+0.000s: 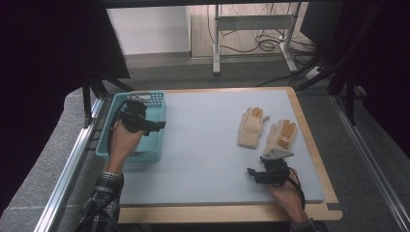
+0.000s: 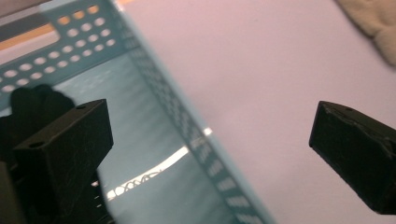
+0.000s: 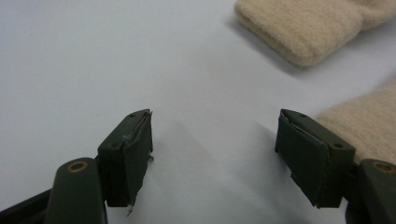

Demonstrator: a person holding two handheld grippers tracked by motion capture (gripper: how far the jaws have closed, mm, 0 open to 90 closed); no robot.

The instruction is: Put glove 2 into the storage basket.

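Gloves, cream knit: two, flat side by side at far right of the table point(image 1: 203, 154): left glove point(image 1: 252, 128), right glove point(image 1: 283, 134). Basket point(image 1: 107, 145), teal: one, at left edge, probably their destination. Left gripper point(image 1: 157, 125) above basket, jaws apart, empty. Right gripper point(image 1: 251, 172) just near of right glove, jaws apart, empty, seemingly poised for pickup.

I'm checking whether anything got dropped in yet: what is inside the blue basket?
The blue basket shows only bare floor in the left gripper view. The left tool, open, and the hand holding it cover part of the inside from above.
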